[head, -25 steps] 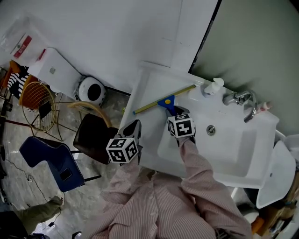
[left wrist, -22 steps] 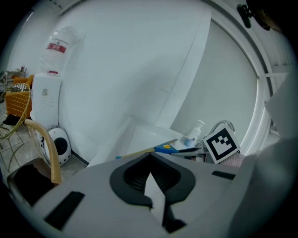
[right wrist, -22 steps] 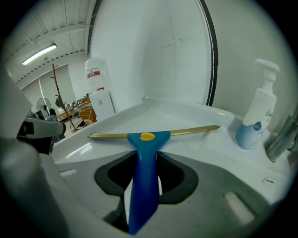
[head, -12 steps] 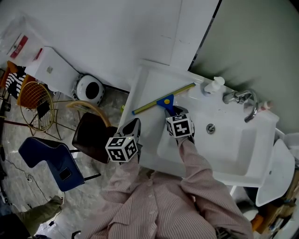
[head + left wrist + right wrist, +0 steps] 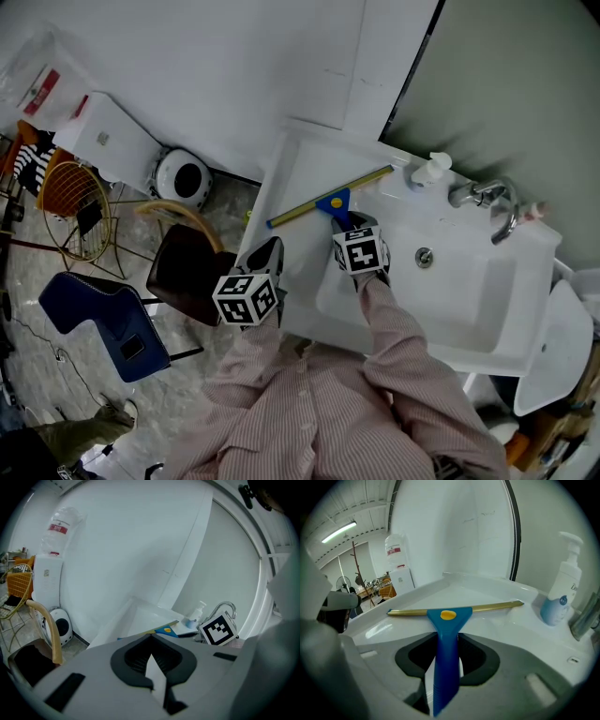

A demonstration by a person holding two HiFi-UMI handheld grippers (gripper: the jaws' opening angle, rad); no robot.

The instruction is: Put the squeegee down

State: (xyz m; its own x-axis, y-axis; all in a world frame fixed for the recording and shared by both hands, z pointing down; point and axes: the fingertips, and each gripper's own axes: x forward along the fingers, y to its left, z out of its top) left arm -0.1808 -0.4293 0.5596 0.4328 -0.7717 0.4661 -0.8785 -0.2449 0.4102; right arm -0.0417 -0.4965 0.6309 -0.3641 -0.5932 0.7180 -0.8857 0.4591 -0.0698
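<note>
The squeegee (image 5: 330,200), with a blue handle and a long brass-coloured blade, lies on the white sink's flat counter (image 5: 295,173), its blade resting on the surface. My right gripper (image 5: 346,225) is just behind it, jaws open. In the right gripper view the blue handle (image 5: 446,634) runs between the jaws with a gap on each side, and the right gripper (image 5: 447,656) does not press on it. My left gripper (image 5: 269,253) hangs off the sink's left edge, shut and empty. In the left gripper view (image 5: 151,641) the squeegee (image 5: 165,630) shows beyond its tips.
A soap dispenser (image 5: 428,171) and a chrome tap (image 5: 487,202) stand at the back of the sink, with the basin (image 5: 441,291) to the right. On the floor to the left are a brown chair (image 5: 187,272), a blue chair (image 5: 103,319) and a wire basket (image 5: 75,202).
</note>
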